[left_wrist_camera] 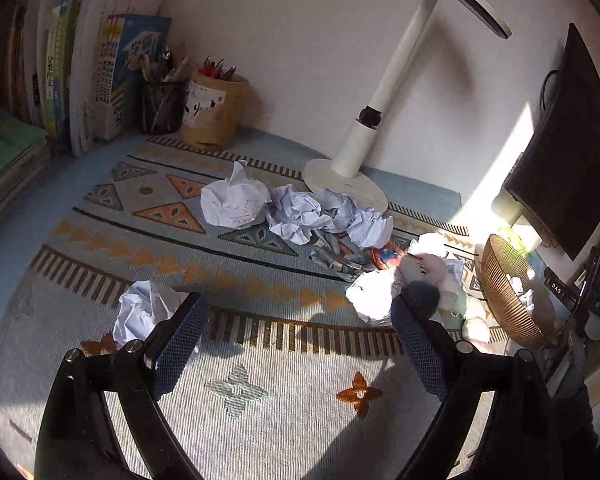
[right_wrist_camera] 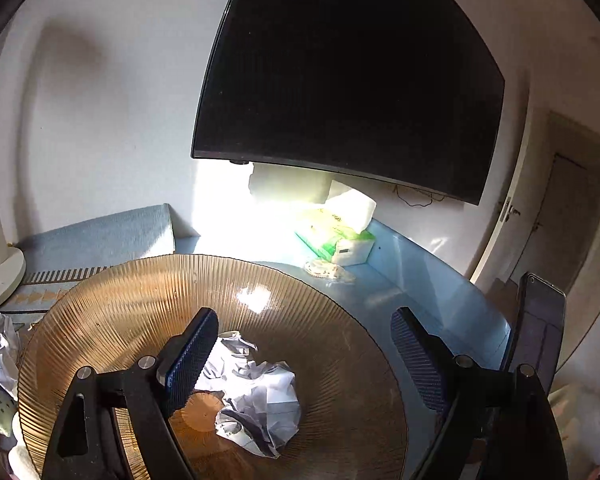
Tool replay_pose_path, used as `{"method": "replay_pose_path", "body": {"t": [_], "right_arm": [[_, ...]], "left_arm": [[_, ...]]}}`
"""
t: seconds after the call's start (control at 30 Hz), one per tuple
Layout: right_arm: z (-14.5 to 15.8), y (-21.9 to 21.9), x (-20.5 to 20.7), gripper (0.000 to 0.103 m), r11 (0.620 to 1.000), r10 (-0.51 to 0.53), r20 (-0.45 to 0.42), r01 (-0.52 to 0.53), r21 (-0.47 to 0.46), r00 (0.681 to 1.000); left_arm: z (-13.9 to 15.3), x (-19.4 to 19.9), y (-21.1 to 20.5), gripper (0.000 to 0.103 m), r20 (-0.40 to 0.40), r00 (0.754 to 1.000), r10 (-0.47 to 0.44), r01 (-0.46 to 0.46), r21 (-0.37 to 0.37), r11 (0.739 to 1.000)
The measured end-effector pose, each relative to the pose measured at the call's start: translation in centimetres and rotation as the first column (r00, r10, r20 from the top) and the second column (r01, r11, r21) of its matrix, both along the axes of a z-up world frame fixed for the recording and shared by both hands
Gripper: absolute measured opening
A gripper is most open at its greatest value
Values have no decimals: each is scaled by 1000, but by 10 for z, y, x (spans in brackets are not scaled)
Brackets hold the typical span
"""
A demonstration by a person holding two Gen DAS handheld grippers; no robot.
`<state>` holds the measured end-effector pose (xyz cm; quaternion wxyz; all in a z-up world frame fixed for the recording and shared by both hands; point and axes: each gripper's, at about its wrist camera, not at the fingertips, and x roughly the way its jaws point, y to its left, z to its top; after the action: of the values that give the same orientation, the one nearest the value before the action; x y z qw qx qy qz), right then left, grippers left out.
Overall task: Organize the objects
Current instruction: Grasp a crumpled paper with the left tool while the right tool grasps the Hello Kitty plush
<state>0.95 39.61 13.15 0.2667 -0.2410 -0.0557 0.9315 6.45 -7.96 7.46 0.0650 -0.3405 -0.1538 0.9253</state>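
Observation:
Several crumpled paper balls lie on the patterned mat: one (left_wrist_camera: 232, 200) beside a bluish one (left_wrist_camera: 300, 212) near the lamp base, one (left_wrist_camera: 144, 312) just beyond my left finger, one (left_wrist_camera: 372, 296) by my right finger. My left gripper (left_wrist_camera: 300, 316) is open and empty above the mat. An amber ribbed bowl (right_wrist_camera: 140, 304) holds a crumpled paper (right_wrist_camera: 260, 396); it also shows in the left wrist view (left_wrist_camera: 504, 292). My right gripper (right_wrist_camera: 304, 344) is open and empty just above the bowl, over the paper.
A white desk lamp (left_wrist_camera: 364, 148), two pen holders (left_wrist_camera: 212, 112) and standing books (left_wrist_camera: 100, 80) line the back wall. A dark monitor (right_wrist_camera: 352, 72) hangs over a green tissue pack (right_wrist_camera: 340, 236). A phone (right_wrist_camera: 540, 320) stands at the right. Wrappers and plush toys (left_wrist_camera: 420, 268) lie by the bowl.

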Motion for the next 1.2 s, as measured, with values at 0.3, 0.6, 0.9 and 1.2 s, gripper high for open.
{"method": "replay_pose_path", "body": {"t": [0.3,0.6,0.9,1.2], "right_arm": [[21,-142,102,92,871,425,-159,-450,-195,891],[-37,-248,60,70,711,641,1,-594,-377,767],[-68,-266,11,65,713,643,122,-532,-458,756],[-49,-271,52,27,574,779,11,-706,-414,627]], "left_arm": [[-4,42,-18,92,-27,999,-19,18,-25,1000],[-5,28,-44,92,-15,990,140,-141,-93,986],[-45,-33,-59,96,177,968,176,-159,-102,982],[-36,-29,-21,56,110,992,57,-45,-106,993]]}}
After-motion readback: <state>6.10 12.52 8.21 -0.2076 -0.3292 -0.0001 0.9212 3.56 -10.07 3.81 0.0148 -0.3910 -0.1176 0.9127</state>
